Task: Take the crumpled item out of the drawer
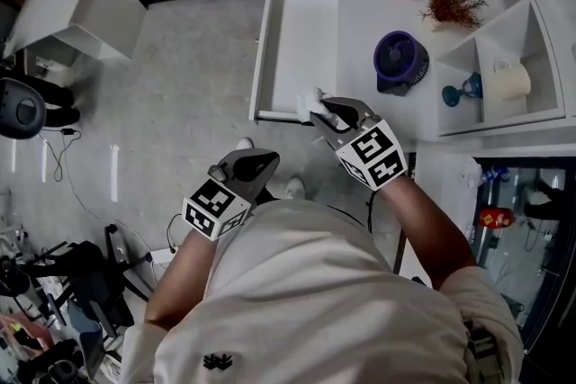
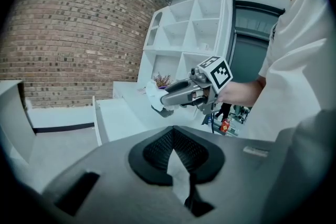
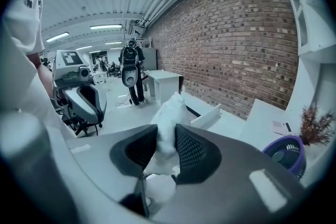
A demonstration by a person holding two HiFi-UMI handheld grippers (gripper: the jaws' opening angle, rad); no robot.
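right gripper (image 3: 166, 139): ribbed pads (image 3: 195, 152) pinch crumpled white tissue (image 3: 169, 112) | left gripper (image 2: 172, 135): closed, empty

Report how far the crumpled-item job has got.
Done: the drawer stands open, and the right hand-held gripper is shut on the white crumpled item. In hand: the item is held up at the drawer's front end, seemingly above its floor. Left: carry it clear of the drawer and set it down. The left hand-held gripper is shut and empty, off to the side.
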